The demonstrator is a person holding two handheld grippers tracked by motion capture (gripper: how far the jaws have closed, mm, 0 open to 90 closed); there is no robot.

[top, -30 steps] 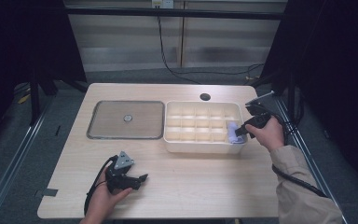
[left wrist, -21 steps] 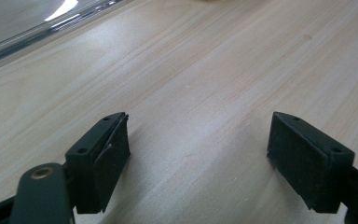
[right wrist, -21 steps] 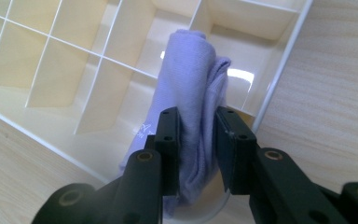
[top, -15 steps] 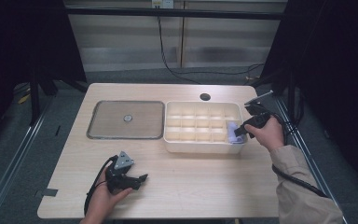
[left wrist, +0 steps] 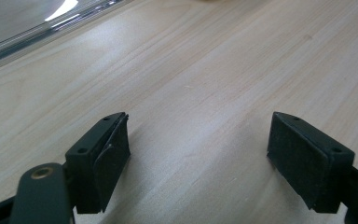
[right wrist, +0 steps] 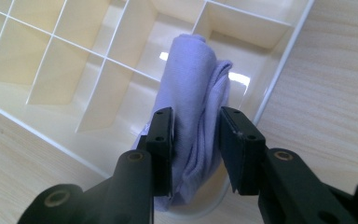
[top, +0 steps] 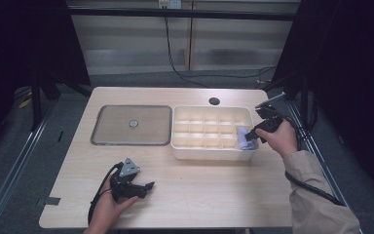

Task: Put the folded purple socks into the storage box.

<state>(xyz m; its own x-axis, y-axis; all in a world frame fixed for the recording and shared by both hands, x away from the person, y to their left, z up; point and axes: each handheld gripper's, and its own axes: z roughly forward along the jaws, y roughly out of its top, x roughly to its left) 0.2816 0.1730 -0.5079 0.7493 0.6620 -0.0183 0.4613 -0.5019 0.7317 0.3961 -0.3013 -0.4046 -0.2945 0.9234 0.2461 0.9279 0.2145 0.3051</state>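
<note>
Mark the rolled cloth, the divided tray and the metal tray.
rolled lilac cloth (right wrist: 191, 79), right gripper view, upper fold of the roll
divided tray (top: 209, 154), high view, near outer wall
metal tray (top: 112, 126), high view, bare floor

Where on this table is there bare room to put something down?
Bare wood lies in front of the divided box, between the left claw and the sleeve. Crowded: the box's right end, where the right claw straddles the lilac cloth.

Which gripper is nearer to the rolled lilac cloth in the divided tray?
The right. The right gripper has the lilac cloth between its jaws, which have just been opening. The left gripper rests far off on the table's near side.
</note>
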